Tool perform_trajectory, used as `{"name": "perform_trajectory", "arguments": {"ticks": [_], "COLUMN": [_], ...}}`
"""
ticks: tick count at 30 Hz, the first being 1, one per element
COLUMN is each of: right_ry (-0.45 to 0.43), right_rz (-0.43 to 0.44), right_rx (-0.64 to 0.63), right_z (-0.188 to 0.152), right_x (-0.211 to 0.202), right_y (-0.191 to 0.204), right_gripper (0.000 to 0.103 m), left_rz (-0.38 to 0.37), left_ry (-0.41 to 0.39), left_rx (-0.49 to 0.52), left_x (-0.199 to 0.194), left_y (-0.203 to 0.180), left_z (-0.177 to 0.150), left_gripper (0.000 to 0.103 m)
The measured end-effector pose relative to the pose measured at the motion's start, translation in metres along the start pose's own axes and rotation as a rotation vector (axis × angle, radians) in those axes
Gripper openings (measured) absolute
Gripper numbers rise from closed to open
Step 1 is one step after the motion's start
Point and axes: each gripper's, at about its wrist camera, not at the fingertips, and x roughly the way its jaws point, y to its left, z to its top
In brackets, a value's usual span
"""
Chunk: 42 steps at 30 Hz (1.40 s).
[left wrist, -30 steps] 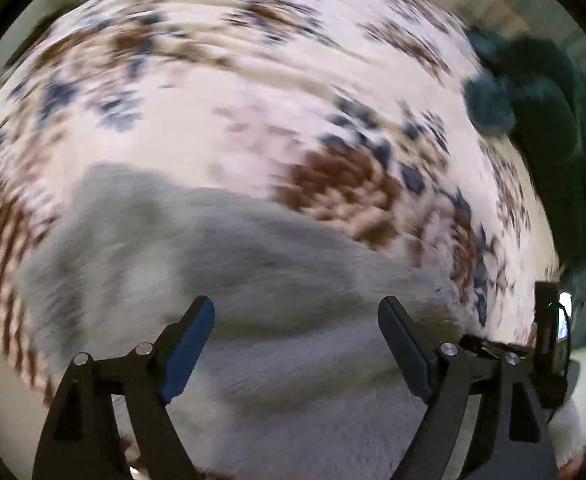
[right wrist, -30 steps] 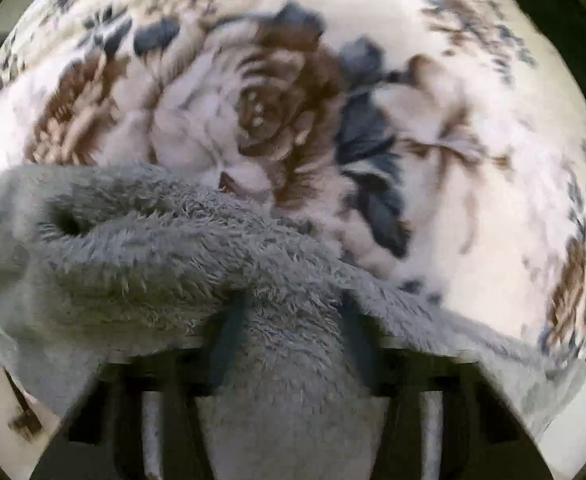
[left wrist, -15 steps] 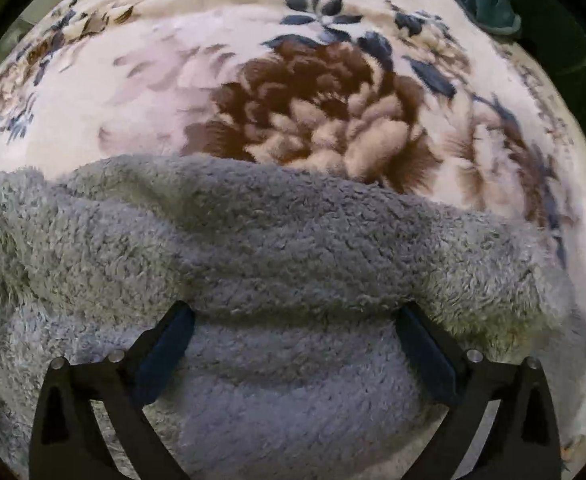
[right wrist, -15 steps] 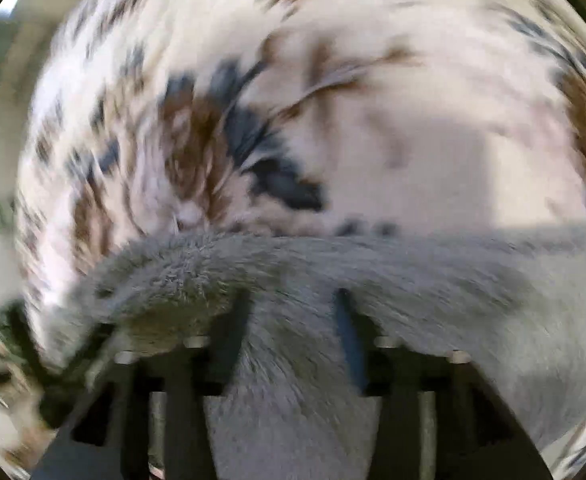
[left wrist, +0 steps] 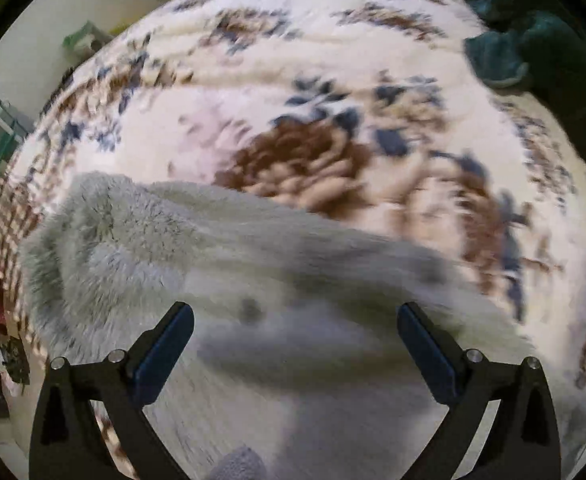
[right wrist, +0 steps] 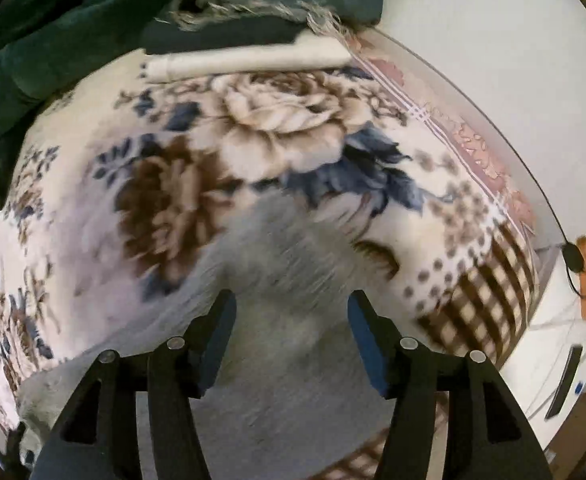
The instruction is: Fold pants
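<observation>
So both grippers just let go: left gripper [left wrist: 293,344] wide open, right gripper [right wrist: 291,334] half open, jaws just opening, holding nothing; grey fleece pants [left wrist: 221,264] dropped on the floral blanket [left wrist: 293,92], that fold looks done.

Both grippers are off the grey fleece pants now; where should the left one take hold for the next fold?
Probably the rounded folded edge of the grey fleece pants, coming straight down from above. That end sits raised and thick on the floral blanket, so the left gripper, its jaws wide open, could straddle it. Motion blur hides finer detail.
</observation>
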Motion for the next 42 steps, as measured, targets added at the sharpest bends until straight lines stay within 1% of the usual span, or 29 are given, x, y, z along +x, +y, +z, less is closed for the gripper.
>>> {"name": "perform_trajectory", "arguments": {"ticks": [1, 2, 3, 4, 5, 6, 8, 9, 11, 12, 13, 14, 15, 17, 19, 21, 23, 24, 27, 29, 30, 31, 32, 35, 36, 38, 40, 41, 42], "right_ry": [0.013, 0.008, -0.013, -0.036, -0.05, -0.066, -0.089, -0.079, -0.037, 0.009, 0.077, 0.145, 0.17, 0.137, 0.101, 0.093, 0.125, 0.161, 0.214, 0.209, 0.197, 0.184, 0.172, 0.083, 0.069, 0.063, 0.101, 0.128, 0.172], "right_rz": [0.001, 0.001, -0.015, -0.025, -0.039, -0.047, -0.076, -0.083, -0.065, -0.036, 0.024, 0.092, 0.143, 0.219, 0.257, 0.242, 0.227, 0.25, 0.312, 0.339, 0.327, 0.314, 0.288, 0.201, 0.17, 0.146, 0.129, 0.138, 0.173], "right_rx": [-0.027, -0.06, -0.125, -0.174, -0.197, -0.207, -0.167, -0.114, -0.021, 0.022, 0.056, 0.094, 0.136, 0.188, 0.248, 0.31, 0.353, 0.378, 0.41, 0.383, 0.369, 0.364, 0.353, 0.322, 0.314, 0.316, 0.301, 0.307, 0.318], "right_z": [-0.002, -0.004, -0.001, -0.008, -0.015, -0.016, -0.014, -0.01, -0.006, -0.003, -0.001, 0.0, -0.001, -0.006, -0.016, -0.032, -0.047, -0.056, -0.073, -0.077, -0.079, -0.081, -0.083, -0.091, -0.094, -0.097, -0.098, -0.098, -0.097], "right_x": [0.016, 0.023, 0.027, 0.028, 0.026, 0.024, 0.021, 0.023, 0.026, 0.036, 0.049, 0.057, 0.057, 0.043, 0.022, 0.01, 0.009, 0.015, 0.032, 0.041, 0.044, 0.043, 0.041, 0.014, 0.005, -0.006, -0.002, 0.004, 0.016], "right_y": [0.014, 0.024, 0.029, 0.035, 0.042, 0.042, 0.028, 0.014, -0.012, -0.025, -0.035, -0.044, -0.054, -0.073, -0.1, -0.127, -0.144, -0.152, -0.155, -0.145, -0.139, -0.133, -0.128, -0.126, -0.128, -0.134, -0.14, -0.144, -0.148], "right_gripper": [0.061, 0.06, 0.053, 0.038, 0.009, 0.009, 0.008, 0.008, 0.008, 0.01, 0.014, 0.028, 0.043, 0.052, 0.053, 0.054, 0.054, 0.054, 0.054, 0.053, 0.044, 0.028, 0.008, 0.008, 0.008, 0.008, 0.008, 0.008, 0.009], "left_rz": [-0.001, -0.007, -0.017, -0.035, -0.061, -0.091, -0.128, -0.158, -0.208, -0.241, -0.258, -0.275, -0.292, -0.317, -0.341, -0.342, -0.339, -0.333, -0.318, -0.315, -0.312, -0.309, -0.306, -0.301, -0.299, -0.291, -0.282, -0.278, -0.279], "left_ry": [-0.017, -0.026, -0.034, -0.039, -0.041, -0.04, -0.043, -0.036, -0.007, 0.01, 0.022, 0.038, 0.052, 0.066, 0.082, 0.1, 0.113, 0.116, 0.141, 0.149, 0.15, 0.149, 0.146, 0.152, 0.161, 0.175, 0.182, 0.186, 0.193], "left_rx": [0.022, 0.049, 0.084, 0.119, 0.156, 0.207, 0.281, 0.324, 0.396, 0.439, 0.47, 0.508, 0.545, 0.602, 0.65, 0.678, 0.687, 0.685, 0.68, 0.67, 0.67, 0.671, 0.675, 0.694, 0.7, 0.702, 0.696, 0.693, 0.686], "left_x": [-0.012, -0.021, -0.031, -0.039, -0.045, -0.052, -0.06, -0.062, -0.063, -0.063, -0.063, -0.063, -0.062, -0.061, -0.057, -0.049, -0.044, -0.041, -0.031, -0.027, -0.026, -0.026, -0.026, -0.024, -0.022, -0.016, -0.01, -0.008, -0.008], "left_y": [-0.014, -0.027, -0.045, -0.061, -0.078, -0.097, -0.133, -0.153, -0.189, -0.211, -0.227, -0.244, -0.262, -0.287, -0.307, -0.319, -0.328, -0.331, -0.339, -0.341, -0.341, -0.342, -0.342, -0.344, -0.345, -0.346, -0.348, -0.348, -0.349], "left_z": [-0.004, -0.008, -0.014, -0.02, -0.028, -0.037, -0.059, -0.067, -0.083, -0.093, -0.1, -0.109, -0.116, -0.131, -0.145, -0.152, -0.157, -0.16, -0.163, -0.162, -0.162, -0.163, -0.164, -0.167, -0.169, -0.171, -0.172, -0.171, -0.17], "left_gripper": [0.103, 0.103, 0.103, 0.103, 0.103, 0.103, 0.103, 0.103, 0.103, 0.103, 0.103, 0.103, 0.103, 0.103, 0.103, 0.103, 0.103, 0.103, 0.103, 0.103, 0.103, 0.103, 0.103, 0.103, 0.103, 0.103, 0.103, 0.103, 0.103]}}
